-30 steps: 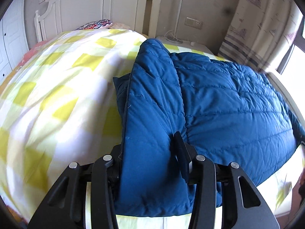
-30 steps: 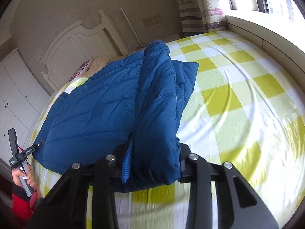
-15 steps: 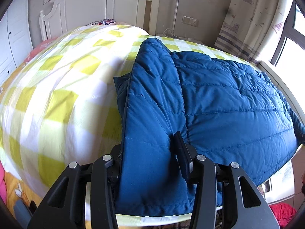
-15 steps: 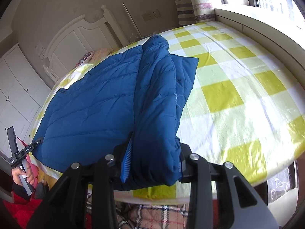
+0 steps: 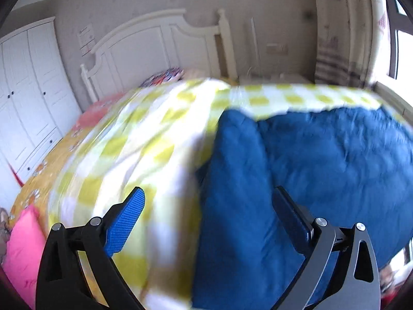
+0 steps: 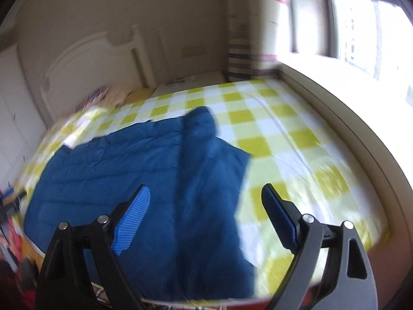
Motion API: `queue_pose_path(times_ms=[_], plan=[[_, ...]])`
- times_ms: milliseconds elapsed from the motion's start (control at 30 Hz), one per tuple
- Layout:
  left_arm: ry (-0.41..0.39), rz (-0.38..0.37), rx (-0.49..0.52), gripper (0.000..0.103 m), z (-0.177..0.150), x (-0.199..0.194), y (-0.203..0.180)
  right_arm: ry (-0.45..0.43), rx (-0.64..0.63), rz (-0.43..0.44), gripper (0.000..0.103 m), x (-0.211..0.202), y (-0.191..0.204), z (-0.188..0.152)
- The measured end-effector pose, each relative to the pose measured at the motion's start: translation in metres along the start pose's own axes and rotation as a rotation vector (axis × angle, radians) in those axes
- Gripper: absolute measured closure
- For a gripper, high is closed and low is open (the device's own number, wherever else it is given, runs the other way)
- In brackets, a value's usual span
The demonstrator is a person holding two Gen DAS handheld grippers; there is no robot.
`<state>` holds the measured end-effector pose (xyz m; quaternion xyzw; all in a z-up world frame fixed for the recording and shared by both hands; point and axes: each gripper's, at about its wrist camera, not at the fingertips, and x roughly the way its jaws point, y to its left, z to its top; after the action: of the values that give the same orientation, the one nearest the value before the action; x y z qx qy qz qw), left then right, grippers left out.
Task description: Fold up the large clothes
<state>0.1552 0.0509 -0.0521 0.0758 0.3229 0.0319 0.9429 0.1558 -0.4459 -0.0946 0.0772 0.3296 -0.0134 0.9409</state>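
A large blue quilted jacket [image 5: 322, 160] [image 6: 144, 170] lies flat on a bed with a yellow-and-white checked sheet [image 5: 144, 149] [image 6: 289, 139]. Each side of it has a sleeve folded inward along the body. My left gripper [image 5: 209, 206] hangs over the jacket's left edge; its jaws are opening, wide apart, and the pads touch no cloth. My right gripper [image 6: 206, 201] is above the jacket's right fold, its jaws also opening and clear of the fabric. Both views are blurred by motion.
A white headboard [image 5: 155, 44] and pillows [image 5: 165, 76] stand at the far end of the bed. White wardrobes [image 5: 28, 98] line the left wall; a window [image 6: 361, 33] and curtain [image 6: 242, 41] are on the right. A pink cushion [image 5: 23, 248] lies low by the bed's left side.
Both grippers let go of the jacket folds they were shut on, opened wide and pulled up and back. The jacket now lies free on the bed.
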Motion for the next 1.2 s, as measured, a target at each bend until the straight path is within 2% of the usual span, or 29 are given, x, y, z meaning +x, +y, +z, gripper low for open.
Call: queue_pose_path(times_ms=[100, 167, 267, 333, 367, 400, 500, 533, 600, 667, 700, 800, 900, 933, 1000, 1067, 1133, 1200], plan=[[-0.064, -0.099, 0.011, 0.006, 0.051, 0.018, -0.030, 0.002, -0.207, 0.018, 0.009, 0.035, 0.070, 0.025], [-0.058, -0.119, 0.039, 0.005, 0.074, 0.038, -0.049, 0.016, -0.332, 0.035, 0.007, 0.066, 0.118, 0.043], [0.040, -0.114, 0.092, 0.005, 0.104, 0.098, -0.081, 0.130, -0.458, 0.089, 0.004, 0.126, 0.166, 0.058], [0.149, -0.065, 0.129, 0.005, 0.100, 0.151, -0.095, 0.229, -0.500, 0.088, 0.002, 0.172, 0.176, 0.055], [0.194, -0.059, 0.138, 0.004, 0.091, 0.168, -0.097, 0.267, -0.463, 0.124, 0.003, 0.184, 0.168, 0.057], [0.253, -0.121, 0.100, 0.004, 0.084, 0.186, -0.093, 0.284, -0.412, 0.158, 0.003, 0.188, 0.159, 0.061], [0.244, -0.201, -0.010, 0.004, 0.084, 0.188, -0.072, 0.217, -0.332, -0.037, 0.003, 0.181, 0.104, 0.074], [0.245, -0.205, -0.012, 0.004, 0.081, 0.188, -0.071, 0.218, -0.295, -0.062, 0.003, 0.180, 0.085, 0.074], [0.245, -0.193, 0.004, 0.004, 0.082, 0.190, -0.076, 0.221, -0.131, -0.064, 0.003, 0.164, 0.024, 0.068], [0.236, -0.169, 0.029, 0.004, 0.081, 0.190, -0.082, 0.208, -0.040, -0.113, 0.003, 0.144, -0.017, 0.057], [0.234, -0.165, 0.032, 0.004, 0.081, 0.190, -0.083, 0.192, 0.005, -0.146, 0.003, 0.128, -0.037, 0.048], [0.226, -0.156, 0.038, 0.004, 0.079, 0.187, -0.082, 0.084, 0.148, -0.154, 0.003, 0.071, -0.079, 0.012], [0.223, -0.147, 0.045, 0.004, 0.079, 0.186, -0.083, -0.030, 0.324, 0.018, 0.003, 0.024, -0.110, -0.042], [0.220, -0.142, 0.049, 0.004, 0.079, 0.185, -0.083, -0.058, 0.399, 0.102, 0.003, 0.014, -0.119, -0.063], [0.210, -0.124, 0.064, 0.004, 0.080, 0.183, -0.086, -0.100, 0.472, 0.210, 0.002, 0.007, -0.122, -0.094], [0.164, -0.070, 0.092, 0.004, 0.082, 0.170, -0.090, -0.128, 0.484, 0.268, 0.003, 0.005, -0.112, -0.112], [0.108, -0.040, 0.098, 0.004, 0.081, 0.148, -0.092, -0.117, 0.500, 0.349, 0.006, 0.014, -0.097, -0.123], [0.051, -0.092, 0.089, 0.004, 0.077, 0.118, -0.095, -0.134, 0.486, 0.363, 0.007, 0.018, -0.072, -0.127]])
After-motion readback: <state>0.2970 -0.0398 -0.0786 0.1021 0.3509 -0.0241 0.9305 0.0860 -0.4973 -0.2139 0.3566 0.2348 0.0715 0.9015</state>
